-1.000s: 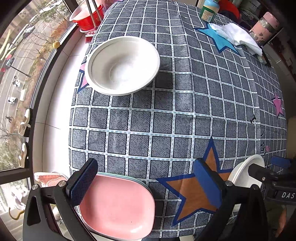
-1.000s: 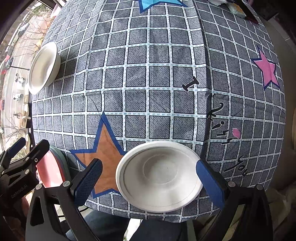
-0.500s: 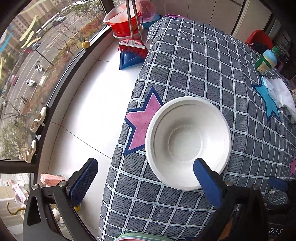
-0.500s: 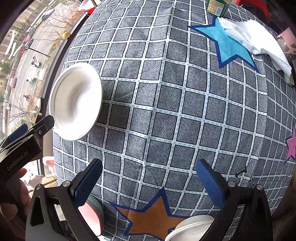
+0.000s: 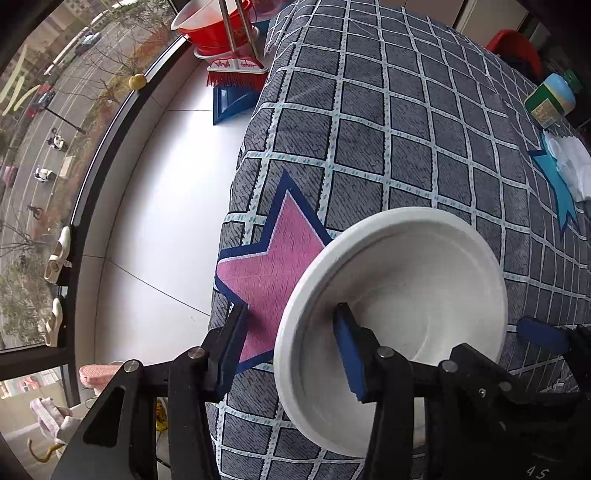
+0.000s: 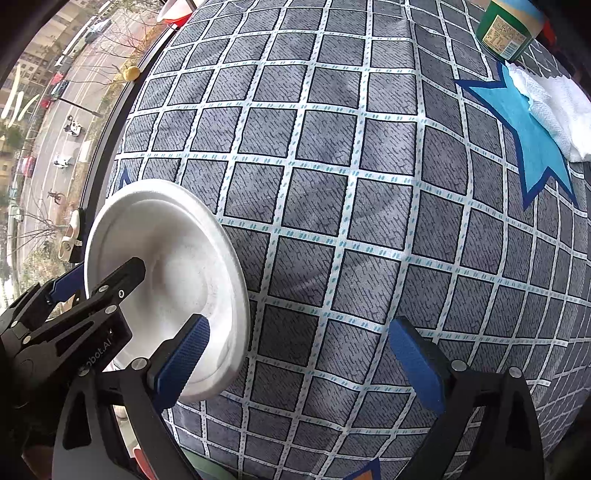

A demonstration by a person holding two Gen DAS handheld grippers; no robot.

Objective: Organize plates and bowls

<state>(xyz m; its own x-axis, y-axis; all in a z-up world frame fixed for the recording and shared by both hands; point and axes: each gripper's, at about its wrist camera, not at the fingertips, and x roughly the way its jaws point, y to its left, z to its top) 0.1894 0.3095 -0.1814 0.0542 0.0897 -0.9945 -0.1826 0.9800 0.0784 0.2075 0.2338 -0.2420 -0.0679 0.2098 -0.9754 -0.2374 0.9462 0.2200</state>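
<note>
Straddling the near rim of the white bowl (image 5: 402, 295), the left gripper (image 5: 291, 354) has one blue pad inside the bowl wall and the other outside it, over the pink star (image 5: 266, 273) printed on the checked tablecloth (image 5: 406, 147); the two fingers are drawn in around the rim, though the left wrist view does not settle whether both pads press on it. That same view shows the bowl tipped, its far edge raised toward the cloth's middle, and beyond the fingertips a red broom (image 5: 236, 74) with a blue dustpan (image 5: 231, 105) on the white floor, plus a green-labelled jar (image 5: 550, 99) far off to the right. The right wrist view gives the outside look: the left gripper (image 6: 92, 273) reaches in from the left edge with one black finger lying across the bowl (image 6: 166, 266), whose rim overlaps the left blue pad of the right gripper (image 6: 299, 354). The right gripper's fingers are spread wide with only bare tablecloth (image 6: 332, 184) between them. Ahead and to the right of its fingertips lie a blue star (image 6: 524, 129), a white towel (image 6: 554, 107) and the jar (image 6: 509, 29).
</note>
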